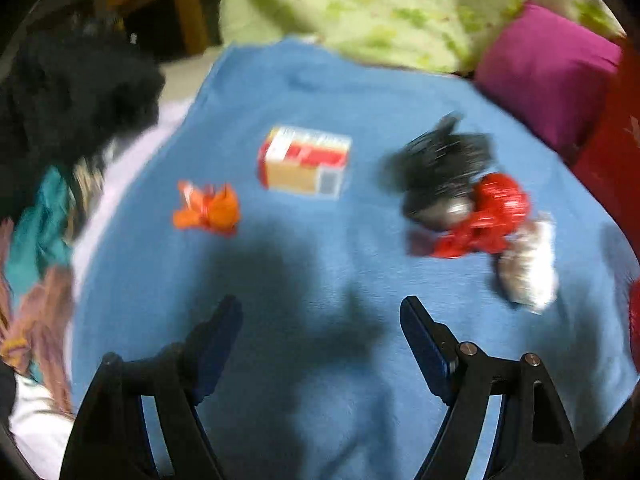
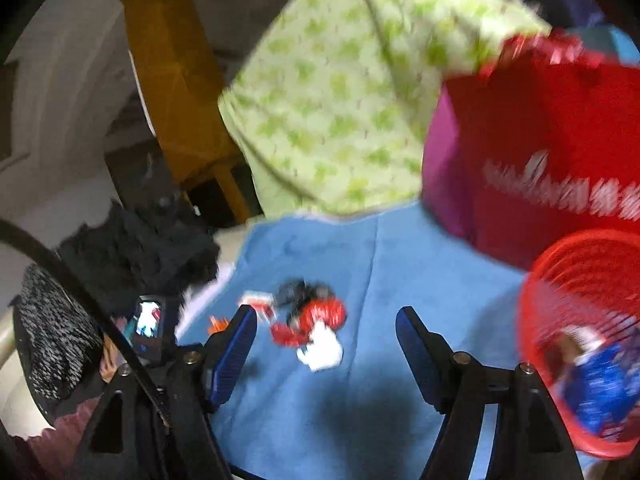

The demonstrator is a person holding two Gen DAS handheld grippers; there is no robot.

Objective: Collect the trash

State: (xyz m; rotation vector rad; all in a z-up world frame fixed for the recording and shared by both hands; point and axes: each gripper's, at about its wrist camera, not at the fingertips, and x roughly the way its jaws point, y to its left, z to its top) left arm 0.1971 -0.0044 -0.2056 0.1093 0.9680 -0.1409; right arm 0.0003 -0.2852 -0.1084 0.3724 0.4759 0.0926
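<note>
**Both grippers wide open above the trash on the blue cloth**

Left wrist view: the left gripper (image 1: pixel 320 312) is spread wide, its 2 blue-padded fingers (image 1: pixel 218 344) apart over bare blue cloth (image 1: pixel 320 92) with nothing between them. Ahead of it lie the pieces of trash. An orange wrapper (image 1: pixel 208 210) sits to the left, well apart from the rest. A small red and tan box (image 1: pixel 306 162) lies on its side near the middle of the cloth. To the right is a bunched group: a black crumpled bag (image 1: pixel 436 168), a red wrapper (image 1: pixel 486 216) touching it, and a silvery-white wrapper (image 1: pixel 528 264) just beside the red one. A green patterned sheet (image 1: pixel 380 8) and a magenta pillow (image 1: pixel 548 76) lie beyond the cloth. Dark clothing (image 1: pixel 72 96) is piled at the left. The picture is blurred.

Right wrist view: the right gripper (image 2: pixel 324 320) is also wide open and holds nothing. Beyond its fingertips the same trash lies in a loose cluster on the cloth: the red wrapper (image 2: pixel 320 316), the white one (image 2: pixel 322 350), the box (image 2: pixel 258 304) and a sliver of the orange wrapper (image 2: pixel 218 324) behind the left finger. At the right edge stands a red mesh basket (image 2: pixel 576 280) holding a blue packet (image 2: pixel 604 384). Behind it sits a red bag (image 2: pixel 560 140) with white lettering.
</note>
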